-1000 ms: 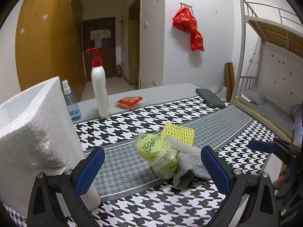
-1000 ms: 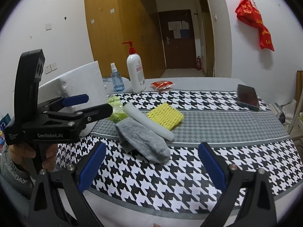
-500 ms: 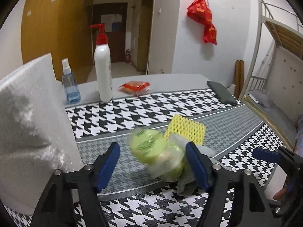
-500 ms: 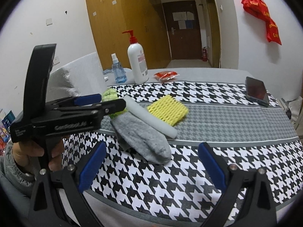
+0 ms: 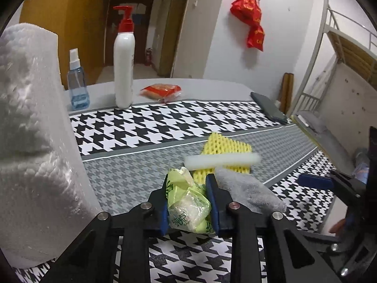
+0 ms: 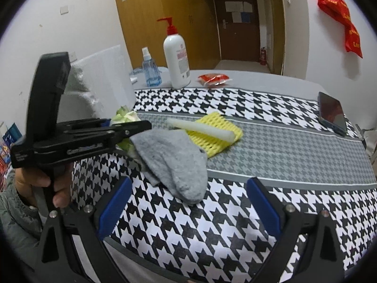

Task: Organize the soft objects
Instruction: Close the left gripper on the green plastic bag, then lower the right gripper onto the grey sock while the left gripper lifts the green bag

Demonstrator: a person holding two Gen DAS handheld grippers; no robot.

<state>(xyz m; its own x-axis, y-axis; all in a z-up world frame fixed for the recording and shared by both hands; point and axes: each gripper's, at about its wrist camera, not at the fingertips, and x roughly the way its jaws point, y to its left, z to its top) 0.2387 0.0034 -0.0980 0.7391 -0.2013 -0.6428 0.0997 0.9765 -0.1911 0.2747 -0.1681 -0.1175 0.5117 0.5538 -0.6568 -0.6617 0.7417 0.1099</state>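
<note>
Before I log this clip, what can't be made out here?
- Green plastic bag: print too crumpled to read; in the right wrist view the left gripper hides most of it.
- Foam box: cut off by the left wrist frame edge, interior unseen.
- Gray sock: covers what lies beneath it.

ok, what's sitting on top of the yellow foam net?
A white foam stick lies across the yellow foam net. The grey sock overlaps its near edge, hiding that part. What lies beneath the net cannot be seen.
</note>
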